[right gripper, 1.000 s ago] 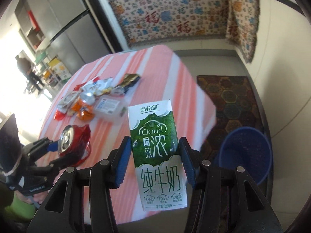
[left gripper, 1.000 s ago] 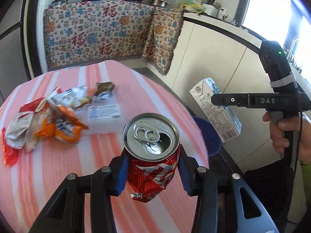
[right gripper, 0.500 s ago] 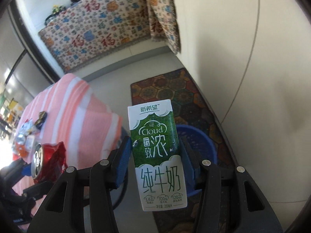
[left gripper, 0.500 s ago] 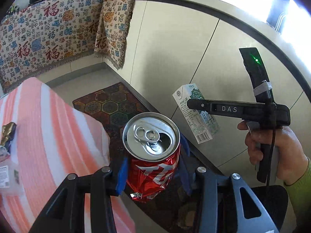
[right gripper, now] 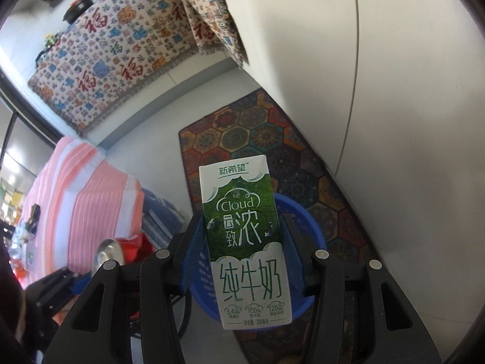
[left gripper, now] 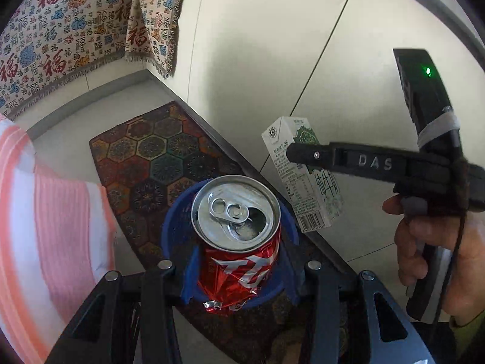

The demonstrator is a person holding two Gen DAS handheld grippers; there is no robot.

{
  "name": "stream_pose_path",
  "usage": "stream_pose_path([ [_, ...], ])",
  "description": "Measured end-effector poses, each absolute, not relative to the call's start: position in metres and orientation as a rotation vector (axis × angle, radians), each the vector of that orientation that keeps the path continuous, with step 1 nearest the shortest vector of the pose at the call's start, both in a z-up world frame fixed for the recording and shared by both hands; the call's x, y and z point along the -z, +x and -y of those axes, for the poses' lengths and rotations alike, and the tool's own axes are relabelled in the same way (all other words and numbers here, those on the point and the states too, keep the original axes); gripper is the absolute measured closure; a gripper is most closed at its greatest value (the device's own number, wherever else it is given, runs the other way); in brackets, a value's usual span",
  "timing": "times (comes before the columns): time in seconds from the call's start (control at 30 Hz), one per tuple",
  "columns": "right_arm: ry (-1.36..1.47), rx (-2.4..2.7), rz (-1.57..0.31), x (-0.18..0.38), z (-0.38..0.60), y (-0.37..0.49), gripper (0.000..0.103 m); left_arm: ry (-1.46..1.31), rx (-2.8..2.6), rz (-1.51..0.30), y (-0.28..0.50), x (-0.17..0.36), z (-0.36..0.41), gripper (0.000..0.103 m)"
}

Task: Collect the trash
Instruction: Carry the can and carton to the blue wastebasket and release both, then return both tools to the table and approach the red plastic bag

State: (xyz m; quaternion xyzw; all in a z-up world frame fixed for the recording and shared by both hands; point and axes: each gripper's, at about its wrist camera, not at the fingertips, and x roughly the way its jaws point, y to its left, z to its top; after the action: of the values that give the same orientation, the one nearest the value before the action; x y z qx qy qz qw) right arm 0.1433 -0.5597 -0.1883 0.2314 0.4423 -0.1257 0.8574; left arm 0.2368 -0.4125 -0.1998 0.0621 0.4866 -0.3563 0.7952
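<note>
The crushed red soda can (left gripper: 239,261) is sitting clamped between the blue pads of the left gripper (left gripper: 239,273), its opened silver top facing the camera. Directly beneath and beyond that gripper the blue waste bin (left gripper: 172,227) is showing its rim. The green-and-white milk carton (right gripper: 247,239) is being squeezed upright in the right gripper (right gripper: 242,254), with the same bin (right gripper: 306,221) just behind and below it. Both pieces of trash are hanging over the bin, so the carrying step is judged to be ending and the drop is next: each gripper needs to part its jaws while the load is over the bin's mouth, not its rim or the patterned rug (right gripper: 272,127).

The carton is reading "新希望", "Cloud", "致浓", "纯牛奶" and "100%". The right gripper's body, seen from the left wrist, is marked "DAS". The can's white lettering is too crumpled to read. The hanging cloth (left gripper: 60,36) is repeating "福". The pink-striped counter (right gripper: 85,188) is lying to the left of both grippers.
</note>
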Motion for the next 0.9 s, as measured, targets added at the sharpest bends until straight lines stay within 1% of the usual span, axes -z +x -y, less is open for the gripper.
stream_pose_path([
  [0.2,0.531,0.282,-0.941,0.202,0.570,0.147,0.051,0.163,0.767,-1.048,0.240,0.225,0.430,0.057],
  [0.23,0.537,0.278,-0.941,0.205,0.571,0.149,0.049,0.158,0.769,-1.051,0.241,0.228,0.433,0.053],
  [0.27,0.541,0.277,-0.943,0.207,0.572,0.150,0.049,0.153,0.772,-1.058,0.243,0.232,0.435,0.042],
  [0.3,0.549,0.272,-0.944,0.209,0.573,0.147,0.043,0.153,0.762,-1.060,0.246,0.234,0.436,0.037],
  [0.33,0.558,0.273,-0.945,0.210,0.574,0.148,0.033,0.155,0.750,-1.055,0.247,0.234,0.436,0.034],
  [0.47,0.556,0.290,-0.918,0.202,0.577,0.143,0.031,0.136,0.738,-1.034,0.249,0.225,0.430,0.034],
  [0.63,0.462,0.358,-0.868,0.180,0.569,0.132,0.020,0.101,0.727,-0.944,0.228,0.180,0.395,0.034],
  [0.77,0.339,0.379,-0.803,0.153,0.540,0.127,0.017,0.084,0.691,-0.890,0.191,0.150,0.340,0.030],
  [0.9,0.206,0.321,-0.718,0.128,0.482,0.124,0.011,0.087,0.603,-0.874,0.162,0.140,0.260,0.030],
])
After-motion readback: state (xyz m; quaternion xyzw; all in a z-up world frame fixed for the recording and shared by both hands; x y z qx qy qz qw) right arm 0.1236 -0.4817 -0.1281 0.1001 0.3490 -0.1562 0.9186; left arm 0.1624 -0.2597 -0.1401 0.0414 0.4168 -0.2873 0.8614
